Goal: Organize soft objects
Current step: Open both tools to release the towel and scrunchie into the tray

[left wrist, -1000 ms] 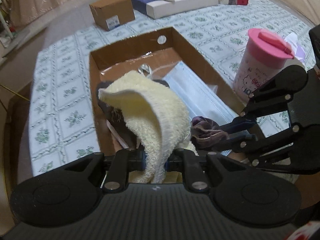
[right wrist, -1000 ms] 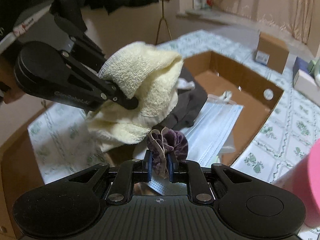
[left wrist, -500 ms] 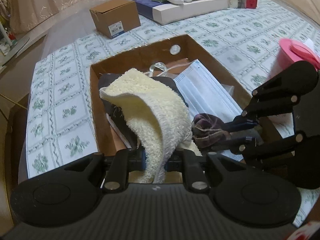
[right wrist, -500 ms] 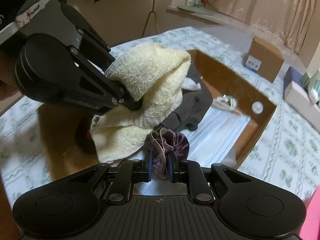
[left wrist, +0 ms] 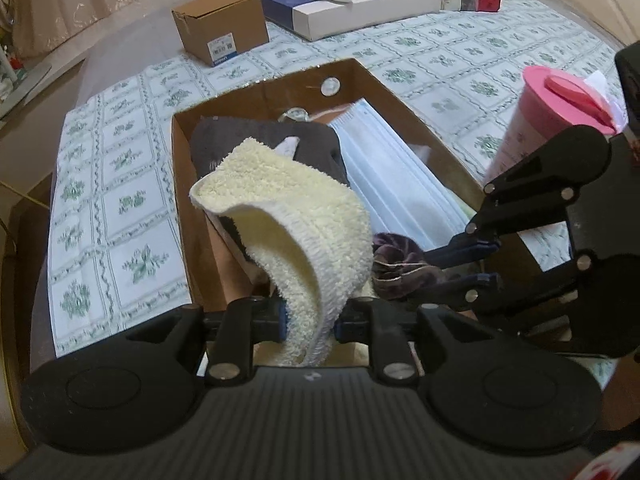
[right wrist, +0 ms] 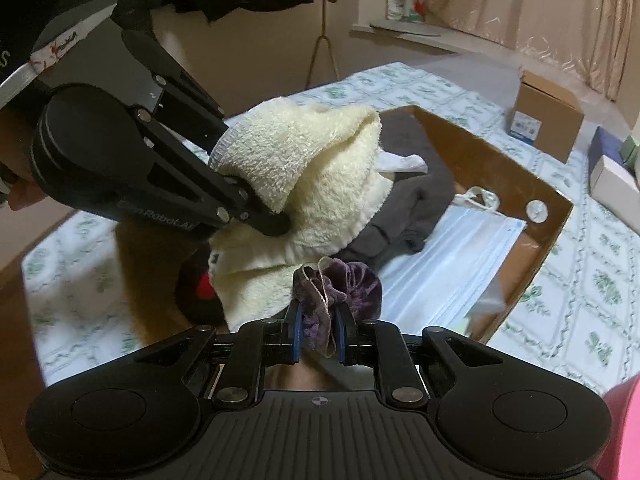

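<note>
Towel (left wrist: 304, 216) sits between the left gripper (left wrist: 308, 316) jaws, which have just been opening; it may flop outside the box (left wrist: 256, 100). Right gripper (right wrist: 318, 336) jaws clamp the scrunchie (right wrist: 340, 284); it could snag the towel.

Cream fluffy towel (left wrist: 304, 224) draped above open cardboard box (left wrist: 182, 184), crumpled purple velvet scrunchie (right wrist: 340, 284) beside it

Fluffy cream terry towel (left wrist: 304, 216), crushed purple velvet scrunchie (right wrist: 340, 284), matt brown cardboard box (left wrist: 256, 100).
</note>
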